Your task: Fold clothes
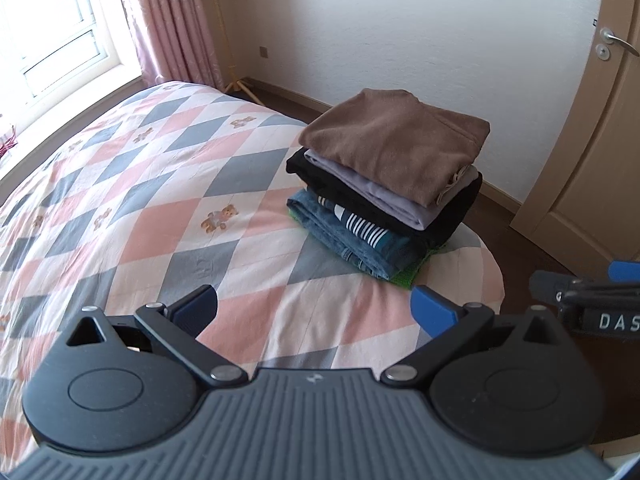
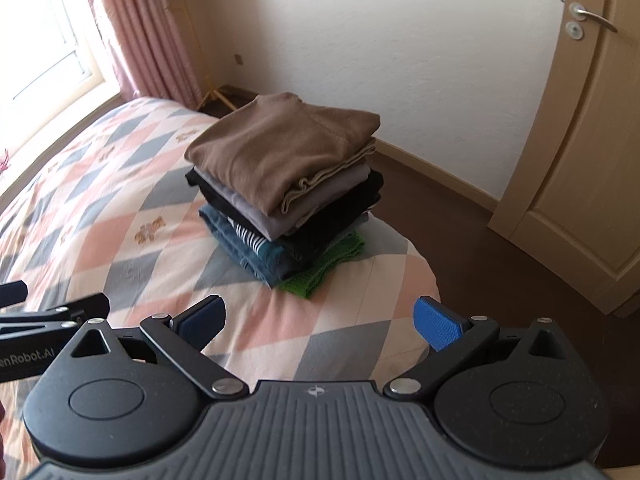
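Note:
A stack of folded clothes (image 1: 384,184) sits near the corner of the bed, with a brown garment (image 1: 396,140) on top, then lilac, black, striped, denim and green pieces below. It also shows in the right wrist view (image 2: 284,184). My left gripper (image 1: 316,308) is open and empty, held above the bedspread short of the stack. My right gripper (image 2: 320,320) is open and empty, also short of the stack. The right gripper shows at the left wrist view's right edge (image 1: 592,300); the left gripper shows at the right wrist view's left edge (image 2: 48,312).
The bed carries a pink, grey and white diamond quilt (image 1: 140,208) with teddy bears. A wooden door (image 1: 600,140) stands to the right, dark floor (image 2: 500,260) beyond the bed corner. Pink curtains (image 1: 168,20) and a window are at the back left.

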Demonstrator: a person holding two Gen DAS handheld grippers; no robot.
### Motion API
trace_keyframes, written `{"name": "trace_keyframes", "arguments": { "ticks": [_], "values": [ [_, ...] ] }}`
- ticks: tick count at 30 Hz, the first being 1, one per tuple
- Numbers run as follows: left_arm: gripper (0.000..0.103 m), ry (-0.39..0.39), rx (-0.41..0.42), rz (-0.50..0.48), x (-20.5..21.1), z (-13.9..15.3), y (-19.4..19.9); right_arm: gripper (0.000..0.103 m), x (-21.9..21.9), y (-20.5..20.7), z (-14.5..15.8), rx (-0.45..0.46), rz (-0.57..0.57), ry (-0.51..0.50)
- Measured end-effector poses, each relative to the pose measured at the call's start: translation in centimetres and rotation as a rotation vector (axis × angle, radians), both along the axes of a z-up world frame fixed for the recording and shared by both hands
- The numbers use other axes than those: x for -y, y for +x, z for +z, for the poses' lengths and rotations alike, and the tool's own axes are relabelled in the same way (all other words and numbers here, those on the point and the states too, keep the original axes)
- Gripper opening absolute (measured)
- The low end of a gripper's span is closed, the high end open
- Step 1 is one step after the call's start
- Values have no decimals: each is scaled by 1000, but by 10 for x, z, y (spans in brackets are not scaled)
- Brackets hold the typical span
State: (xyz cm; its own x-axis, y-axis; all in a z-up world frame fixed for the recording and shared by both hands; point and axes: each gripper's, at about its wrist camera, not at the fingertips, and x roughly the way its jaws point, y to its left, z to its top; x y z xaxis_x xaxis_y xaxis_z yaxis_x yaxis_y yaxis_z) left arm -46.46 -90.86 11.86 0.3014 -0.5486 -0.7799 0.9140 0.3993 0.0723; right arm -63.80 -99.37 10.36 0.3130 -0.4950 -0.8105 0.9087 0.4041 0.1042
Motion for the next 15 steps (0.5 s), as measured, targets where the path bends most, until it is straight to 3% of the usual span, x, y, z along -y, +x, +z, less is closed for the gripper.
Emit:
{"name": "trace_keyframes", "arguments": {
  "ticks": [15],
  "values": [
    [102, 30, -11, 61, -33, -6, -1, 103, -19, 0, -13, -6, 73, 22]
  ]
}}
